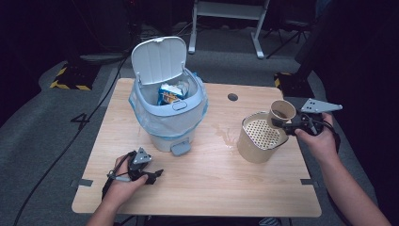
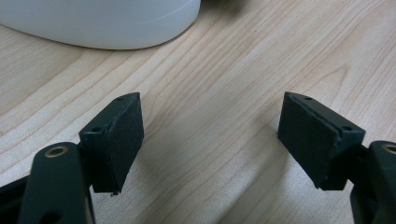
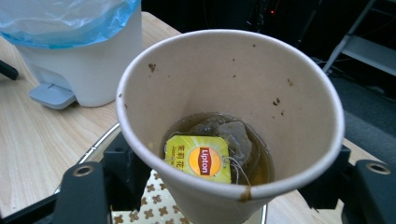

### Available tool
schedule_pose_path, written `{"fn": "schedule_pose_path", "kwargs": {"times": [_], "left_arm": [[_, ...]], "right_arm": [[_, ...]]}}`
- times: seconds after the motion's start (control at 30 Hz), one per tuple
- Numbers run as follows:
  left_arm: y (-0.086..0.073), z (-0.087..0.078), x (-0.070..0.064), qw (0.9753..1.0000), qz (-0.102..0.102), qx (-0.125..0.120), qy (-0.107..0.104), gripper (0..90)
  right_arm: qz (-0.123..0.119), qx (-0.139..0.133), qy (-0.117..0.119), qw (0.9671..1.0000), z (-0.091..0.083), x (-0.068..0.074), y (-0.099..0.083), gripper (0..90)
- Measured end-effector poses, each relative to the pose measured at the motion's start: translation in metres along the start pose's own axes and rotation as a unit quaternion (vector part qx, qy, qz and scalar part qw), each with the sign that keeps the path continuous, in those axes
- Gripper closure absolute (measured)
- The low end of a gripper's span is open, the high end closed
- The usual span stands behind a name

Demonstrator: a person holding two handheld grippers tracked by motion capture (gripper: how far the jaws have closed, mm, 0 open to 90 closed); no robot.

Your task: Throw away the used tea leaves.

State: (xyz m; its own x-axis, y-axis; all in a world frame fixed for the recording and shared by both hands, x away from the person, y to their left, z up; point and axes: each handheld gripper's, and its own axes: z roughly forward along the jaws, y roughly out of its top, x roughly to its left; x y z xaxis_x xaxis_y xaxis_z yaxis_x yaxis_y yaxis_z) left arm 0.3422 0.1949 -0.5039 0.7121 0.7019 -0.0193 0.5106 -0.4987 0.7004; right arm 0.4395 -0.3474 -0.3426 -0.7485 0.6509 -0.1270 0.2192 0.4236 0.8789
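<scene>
Paper cup (image 1: 281, 112), pinched by the right gripper (image 1: 288, 123), hangs tilted over the perforated strainer bin (image 1: 258, 136) near the desk's (image 1: 207, 188) right edge; tip slowly so liquid drains through. The left gripper (image 2: 210, 135) rests spread and empty by the desk's front-left. Up close, the teabag (image 3: 205, 156) sits in what looks like leftover tea; keep it from dropping.

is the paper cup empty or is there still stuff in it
Not empty. The paper cup, held tilted in the right gripper, has a little brown tea at its bottom with a used tea bag and its yellow tag.
</scene>
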Motion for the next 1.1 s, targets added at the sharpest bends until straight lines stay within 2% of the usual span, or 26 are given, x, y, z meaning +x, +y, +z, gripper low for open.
{"fn": "schedule_pose_path", "kwargs": {"times": [0.13,0.23,0.3,0.33,0.4,0.43,0.47,0.5,0.53,0.67,0.7,0.8,0.9,0.93,1.0,1.07,1.1], "left_arm": [[0.0,0.0,0.0,1.0,-0.001,0.0,0.0,22.7],[0.0,0.0,0.0,1.0,-0.001,0.001,0.001,22.5],[0.0,0.0,0.0,1.0,0.0,0.001,0.001,22.5],[0.0,0.0,0.0,1.0,0.0,0.001,0.001,22.5],[0.0,0.0,0.0,1.0,-0.001,0.001,0.001,22.5],[0.0,0.0,0.0,1.0,-0.001,0.001,0.001,22.5],[0.0,0.0,0.0,1.0,-0.001,0.001,0.001,22.5],[0.0,0.0,0.0,1.0,-0.001,0.001,0.001,22.5],[0.0,0.0,0.0,1.0,-0.001,0.001,0.001,22.5],[0.0,0.0,0.0,1.0,-0.001,0.001,0.001,22.5],[0.0,0.0,0.0,1.0,-0.001,0.001,0.001,22.5],[0.0,0.0,0.0,1.0,-0.001,0.001,0.001,22.5],[0.0,0.0,0.0,1.0,-0.001,0.001,0.001,22.5],[0.0,0.0,0.0,1.0,-0.001,0.001,0.001,22.5],[0.0,0.0,0.0,1.0,-0.001,0.001,0.001,22.5],[0.0,0.0,0.0,1.0,-0.001,0.001,0.001,22.5],[0.0,0.0,0.0,1.0,-0.001,0.001,0.001,22.5]], "right_arm": [[-0.016,0.001,-0.009,0.9998,-0.001,-0.001,0.002,30.3],[-0.038,0.0,-0.022,0.999,-0.004,0.001,0.004,30.4],[-0.064,0.006,-0.038,0.9972,-0.005,0.003,0.006,30.3],[-0.092,0.015,-0.052,0.9943,-0.005,0.005,0.007,30.4],[-0.126,0.025,-0.067,0.9895,-0.006,0.008,0.008,30.6],[-0.136,0.027,-0.071,0.9878,-0.006,0.009,0.009,30.6],[-0.136,0.027,-0.071,0.9878,-0.006,0.009,0.009,30.6],[-0.171,0.034,-0.086,0.9809,-0.006,0.01,0.01,30.8],[-0.178,0.036,-0.089,0.9794,-0.006,0.01,0.01,30.9],[-0.235,0.049,-0.115,0.9639,-0.007,0.013,0.011,31.4],[-0.25,0.053,-0.121,0.9591,-0.007,0.015,0.011,31.5],[-0.299,0.07,-0.138,0.9415,-0.006,0.019,0.01,32.0],[-0.35,0.091,-0.16,0.9184,-0.004,0.024,0.01,32.6],[-0.376,0.1,-0.17,0.9054,-0.003,0.026,0.01,32.8],[-0.424,0.122,-0.193,0.8764,0.0,0.03,0.01,33.2],[-0.463,0.14,-0.21,0.85,0.002,0.034,0.009,33.4],[-0.485,0.151,-0.22,0.8325,0.003,0.037,0.009,33.6]]}}
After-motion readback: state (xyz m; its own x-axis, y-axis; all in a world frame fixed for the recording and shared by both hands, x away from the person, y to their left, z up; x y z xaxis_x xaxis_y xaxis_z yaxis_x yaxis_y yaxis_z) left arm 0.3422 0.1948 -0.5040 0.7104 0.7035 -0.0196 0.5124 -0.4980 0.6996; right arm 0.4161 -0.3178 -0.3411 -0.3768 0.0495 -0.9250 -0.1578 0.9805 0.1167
